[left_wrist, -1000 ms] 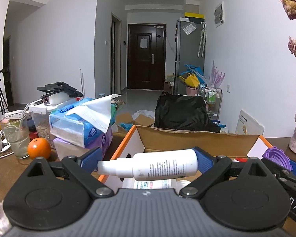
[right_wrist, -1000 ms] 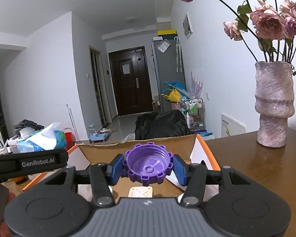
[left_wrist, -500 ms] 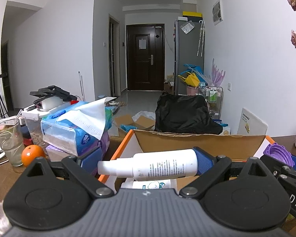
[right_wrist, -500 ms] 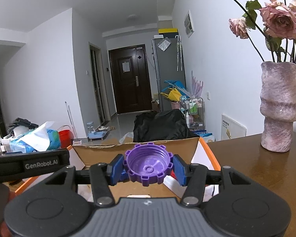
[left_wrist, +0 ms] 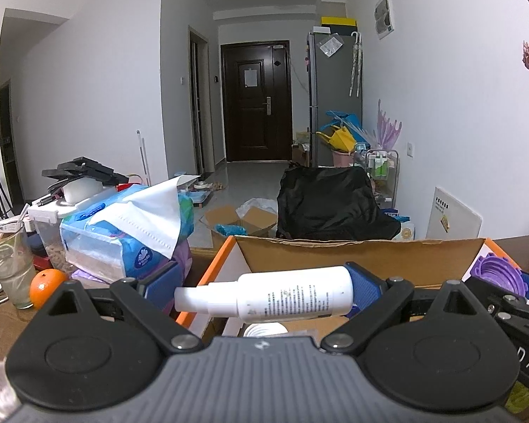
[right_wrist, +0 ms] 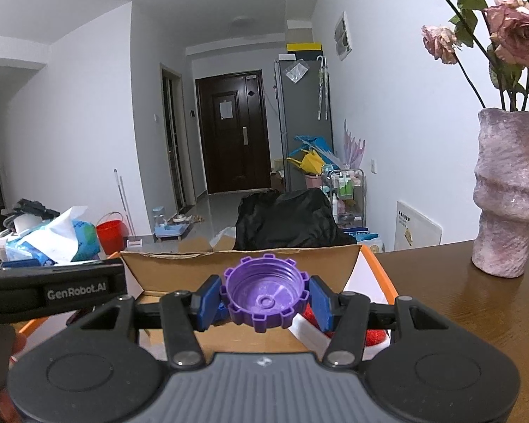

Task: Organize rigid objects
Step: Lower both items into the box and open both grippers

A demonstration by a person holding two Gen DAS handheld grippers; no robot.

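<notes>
My left gripper (left_wrist: 261, 290) is shut on a white spray bottle (left_wrist: 271, 298), held sideways with its nozzle to the left, above the near side of an open cardboard box (left_wrist: 335, 253) with orange-edged flaps. My right gripper (right_wrist: 264, 301) is shut on a purple notched cap (right_wrist: 264, 298), open side facing me, above the same box (right_wrist: 236, 264). The cap and right gripper also show at the right edge of the left wrist view (left_wrist: 497, 276). A white round item (left_wrist: 264, 329) lies inside the box, mostly hidden.
Left of the box stand a blue tissue pack (left_wrist: 123, 236), an orange (left_wrist: 46, 282), a glass (left_wrist: 7, 264) and a plastic container (left_wrist: 49, 225). A pink vase with dried roses (right_wrist: 508, 194) stands on the brown table (right_wrist: 476, 303) to the right.
Both grippers have moved forward and slightly up over the box, still holding the bottle and the cap. The vase and tissue pack sit lower and nearer in view.
</notes>
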